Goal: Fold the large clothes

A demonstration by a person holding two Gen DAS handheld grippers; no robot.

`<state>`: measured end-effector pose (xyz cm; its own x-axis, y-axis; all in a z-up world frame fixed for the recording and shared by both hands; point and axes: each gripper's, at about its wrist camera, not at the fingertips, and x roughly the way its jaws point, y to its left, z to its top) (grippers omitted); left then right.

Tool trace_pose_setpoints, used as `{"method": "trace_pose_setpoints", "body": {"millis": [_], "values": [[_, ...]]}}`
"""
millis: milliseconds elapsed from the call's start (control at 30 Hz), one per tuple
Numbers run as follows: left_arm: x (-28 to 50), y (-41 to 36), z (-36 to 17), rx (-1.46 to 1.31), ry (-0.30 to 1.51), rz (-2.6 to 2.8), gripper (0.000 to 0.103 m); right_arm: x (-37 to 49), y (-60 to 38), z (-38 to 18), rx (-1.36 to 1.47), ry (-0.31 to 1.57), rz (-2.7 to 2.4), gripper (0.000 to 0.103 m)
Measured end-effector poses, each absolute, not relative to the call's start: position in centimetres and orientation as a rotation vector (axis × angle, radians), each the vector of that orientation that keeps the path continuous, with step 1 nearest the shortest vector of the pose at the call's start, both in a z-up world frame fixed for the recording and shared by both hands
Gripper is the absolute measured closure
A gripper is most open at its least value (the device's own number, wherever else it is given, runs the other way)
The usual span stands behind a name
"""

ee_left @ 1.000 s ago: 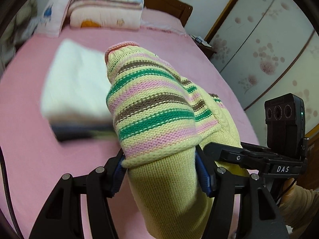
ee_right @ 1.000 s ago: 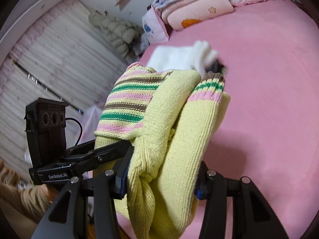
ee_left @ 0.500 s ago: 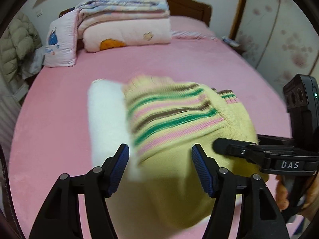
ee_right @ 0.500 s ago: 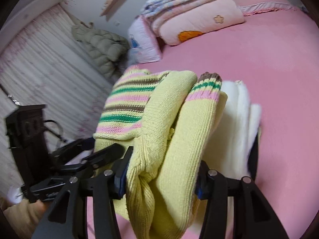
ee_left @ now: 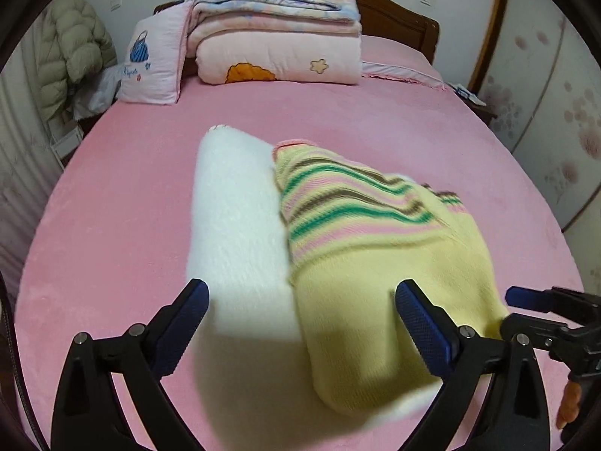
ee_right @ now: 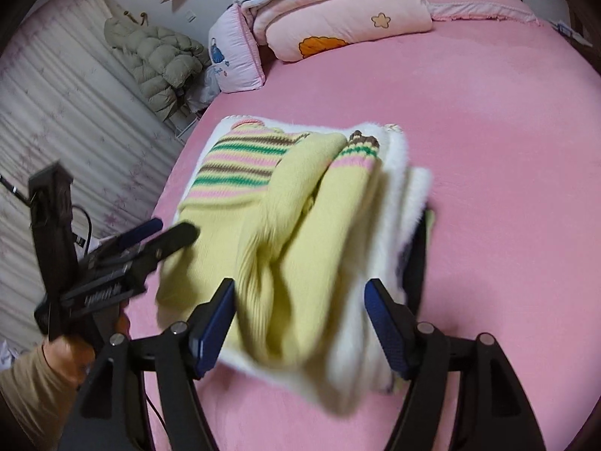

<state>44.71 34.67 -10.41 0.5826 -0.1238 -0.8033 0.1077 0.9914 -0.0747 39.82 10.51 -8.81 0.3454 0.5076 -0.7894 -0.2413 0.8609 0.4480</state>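
A folded yellow sweater [ee_left: 375,255] with green, pink and brown stripes lies on a folded white fluffy garment [ee_left: 236,225] on the pink bed [ee_left: 112,188]. My left gripper [ee_left: 302,300] hangs over the sweater's near end. Its jaws are opening wide and the blue pads stand clear of the knit. In the right wrist view the sweater [ee_right: 285,206] lies rolled between the fingers of my right gripper [ee_right: 300,300]. Its jaws are opening too, and the pads no longer squeeze it. The white garment [ee_right: 398,188] shows under and beside the sweater.
Folded quilts [ee_left: 278,37] and a pink pillow [ee_left: 154,64] sit by the headboard. A green puffer jacket [ee_left: 71,49] hangs at the left. A flowered wardrobe [ee_left: 556,94] stands at the right. A dark garment edge [ee_right: 417,259] peeks from under the white pile.
Both grippers carried the sweater forward and down onto the white garment. Their jaws, shut on the sweater before, have spread and let it go.
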Motion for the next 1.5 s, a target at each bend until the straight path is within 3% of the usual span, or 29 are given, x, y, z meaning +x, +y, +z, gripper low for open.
{"method": "trace_pose_setpoints", "body": {"millis": [200, 400, 867, 1133, 1500], "values": [[38.1, 32.3, -5.6, -0.037, 0.92, -0.182, 0.004, 34.9, 8.8, -4.7, 0.266, 1.1, 0.502, 0.033], [29.8, 29.6, -0.8, -0.176, 1.015, -0.242, 0.004, 27.1, 6.3, 0.7, 0.307, 1.078, 0.499, 0.033], [8.7, 18.5, 10.0, -0.185, 0.953, -0.162, 0.001, 7.2, -5.9, 12.0, 0.301, 1.031, 0.515, 0.033], [1.7, 11.3, 11.7, -0.191, 0.915, -0.148, 0.001, 0.8, -13.2, 14.3, 0.24, 0.99, 0.468, 0.033], [-3.6, 5.6, 9.4, -0.109, 0.892, -0.057, 0.001, -3.5, -17.3, 12.9, 0.221, 0.933, 0.342, 0.033]]}}
